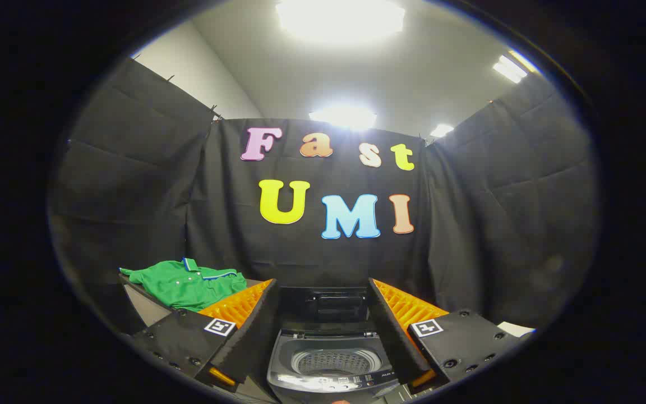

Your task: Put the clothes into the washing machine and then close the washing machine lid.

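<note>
Gripper [323, 336] held wide open, fingers spread well apart and clamped on nothing. Framed the washing machine [331, 359] neatly in the gap between them, just ahead and below. Lid [323, 306] stood raised at the back of the machine, upright against the black cloth wall [132, 185]. Showed the drum [331, 362] open to view, pale and perforated, with no garment seen inside it. Control panel [334, 383] ran along the near edge of the machine (markings too small to make out). Off to the left of the left finger, spotted the green polo shirt [185, 283], lying crumpled on a grey table [146, 307] beside the machine, collar trimmed in blue and white, well apart from both fingers and untouched. Overhead, blazed bright ceiling lights [340, 19] above the booth's cloth.
</note>
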`<state>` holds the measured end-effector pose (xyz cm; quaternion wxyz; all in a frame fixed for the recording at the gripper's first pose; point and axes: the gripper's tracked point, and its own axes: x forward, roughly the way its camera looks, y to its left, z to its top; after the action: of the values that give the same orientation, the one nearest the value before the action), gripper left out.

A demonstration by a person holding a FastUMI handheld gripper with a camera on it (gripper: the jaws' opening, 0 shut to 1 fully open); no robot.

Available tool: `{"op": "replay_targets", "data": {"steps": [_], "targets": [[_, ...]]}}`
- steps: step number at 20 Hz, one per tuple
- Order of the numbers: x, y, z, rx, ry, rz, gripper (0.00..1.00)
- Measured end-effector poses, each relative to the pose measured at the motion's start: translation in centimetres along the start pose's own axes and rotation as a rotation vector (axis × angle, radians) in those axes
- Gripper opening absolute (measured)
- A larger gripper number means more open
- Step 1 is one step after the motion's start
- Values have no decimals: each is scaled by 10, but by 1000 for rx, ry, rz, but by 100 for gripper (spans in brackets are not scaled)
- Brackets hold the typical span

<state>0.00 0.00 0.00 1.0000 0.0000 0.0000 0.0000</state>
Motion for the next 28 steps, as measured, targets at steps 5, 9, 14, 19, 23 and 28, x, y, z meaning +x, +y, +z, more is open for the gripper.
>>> {"op": "replay_targets", "data": {"steps": [5,9,14,19,23,28], "targets": [[-1,-2,1,7,-1,-9,98],[0,-2,3,11,-3,-12,98],[-2,-1,4,12,-8,-13,98],[-2,0,4,13,-4,-12,98],[1,1,4,11,-4,-11,98],[11,13,7,15,-3,4,98]]}}
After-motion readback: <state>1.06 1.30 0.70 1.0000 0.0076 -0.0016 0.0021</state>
